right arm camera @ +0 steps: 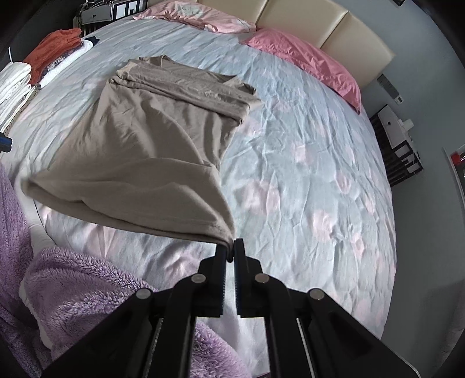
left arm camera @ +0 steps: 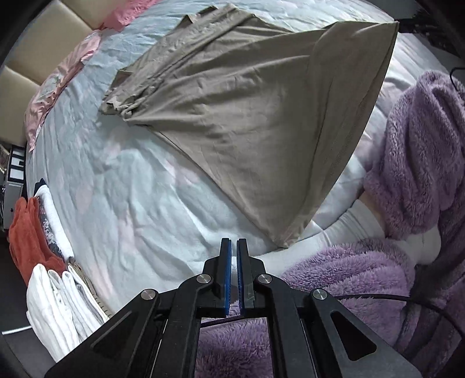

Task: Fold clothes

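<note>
A taupe T-shirt (left arm camera: 232,96) lies on the pale floral bedsheet (left arm camera: 122,197), its collar end far from me and folded lengthwise. My right gripper (right arm camera: 230,250) is shut on a hem corner of the T-shirt (right arm camera: 145,145) and holds it up off the bed. The other hem corner (left arm camera: 286,240) hangs loose just right of my left gripper (left arm camera: 234,242). That gripper's blue pads (left arm camera: 227,261) stand nearly together with nothing between them.
Folded white, orange and patterned clothes (left arm camera: 43,256) are stacked at the bed's edge. Pink pillows (right arm camera: 308,64) lie against a beige headboard (right arm camera: 319,26). A person's fluffy purple sleeve (left arm camera: 421,151) is near the bed's near edge. A dark shelf (right arm camera: 401,145) stands by the wall.
</note>
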Action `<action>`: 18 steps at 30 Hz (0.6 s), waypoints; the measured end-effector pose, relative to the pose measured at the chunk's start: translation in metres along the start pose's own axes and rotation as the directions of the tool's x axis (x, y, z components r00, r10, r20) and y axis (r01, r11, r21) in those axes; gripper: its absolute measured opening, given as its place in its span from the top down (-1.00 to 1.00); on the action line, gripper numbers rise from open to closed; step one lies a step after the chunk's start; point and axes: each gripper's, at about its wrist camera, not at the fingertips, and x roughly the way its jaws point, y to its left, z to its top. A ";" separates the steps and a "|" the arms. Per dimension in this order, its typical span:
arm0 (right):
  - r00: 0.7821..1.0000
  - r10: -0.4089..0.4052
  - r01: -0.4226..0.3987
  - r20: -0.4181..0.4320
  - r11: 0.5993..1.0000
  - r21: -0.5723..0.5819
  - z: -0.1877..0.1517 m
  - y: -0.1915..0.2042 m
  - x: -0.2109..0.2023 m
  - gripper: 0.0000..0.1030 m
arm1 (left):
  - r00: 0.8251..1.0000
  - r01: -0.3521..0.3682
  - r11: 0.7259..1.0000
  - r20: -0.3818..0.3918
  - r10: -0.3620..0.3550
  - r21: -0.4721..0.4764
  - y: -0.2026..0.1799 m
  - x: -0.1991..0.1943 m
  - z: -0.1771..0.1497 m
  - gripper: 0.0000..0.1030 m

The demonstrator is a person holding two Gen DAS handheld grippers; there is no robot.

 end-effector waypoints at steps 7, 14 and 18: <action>0.998 0.005 -0.007 -0.057 1.000 -0.026 0.001 0.013 0.023 0.91 | 1.000 0.000 0.978 0.003 -0.001 0.208 -0.040 0.011 0.009 0.30; 0.998 0.013 -0.012 -0.062 1.000 0.018 0.008 0.004 0.027 0.91 | 0.999 -0.004 0.900 -0.047 0.027 0.435 -0.099 0.045 0.020 0.14; 0.998 0.031 -0.028 -0.060 0.999 0.047 0.005 -0.003 0.025 0.91 | 0.994 -0.002 0.878 -0.099 0.056 0.478 -0.115 0.071 0.028 0.10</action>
